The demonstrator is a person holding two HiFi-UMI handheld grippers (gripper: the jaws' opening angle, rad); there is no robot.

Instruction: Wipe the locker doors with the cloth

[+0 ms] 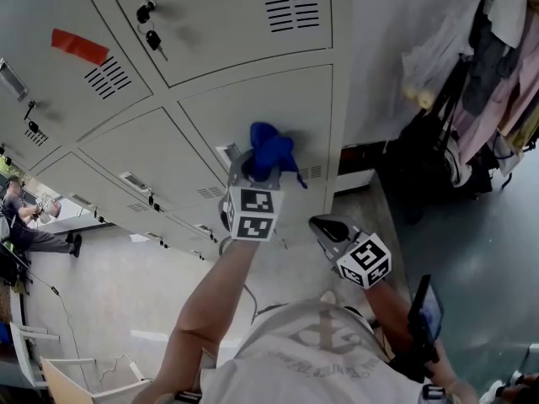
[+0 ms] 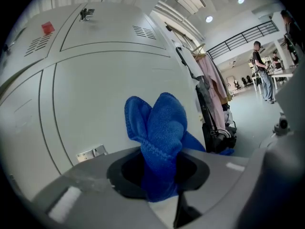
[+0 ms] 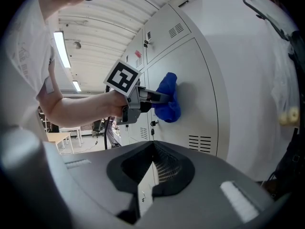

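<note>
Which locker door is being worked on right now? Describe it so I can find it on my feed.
Go to the grey locker bank and take its end column, beside the rack of hanging clothes. The door sits directly below the one with keys dangling from its lock. It alone has the blue cloth, clamped in the left gripper, held up to it.

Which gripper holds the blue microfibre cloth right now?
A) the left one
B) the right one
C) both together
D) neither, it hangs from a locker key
A: the left gripper has its jaws shut on the blue microfibre cloth, while the right gripper sits apart from it with nothing between its jaws.
</note>
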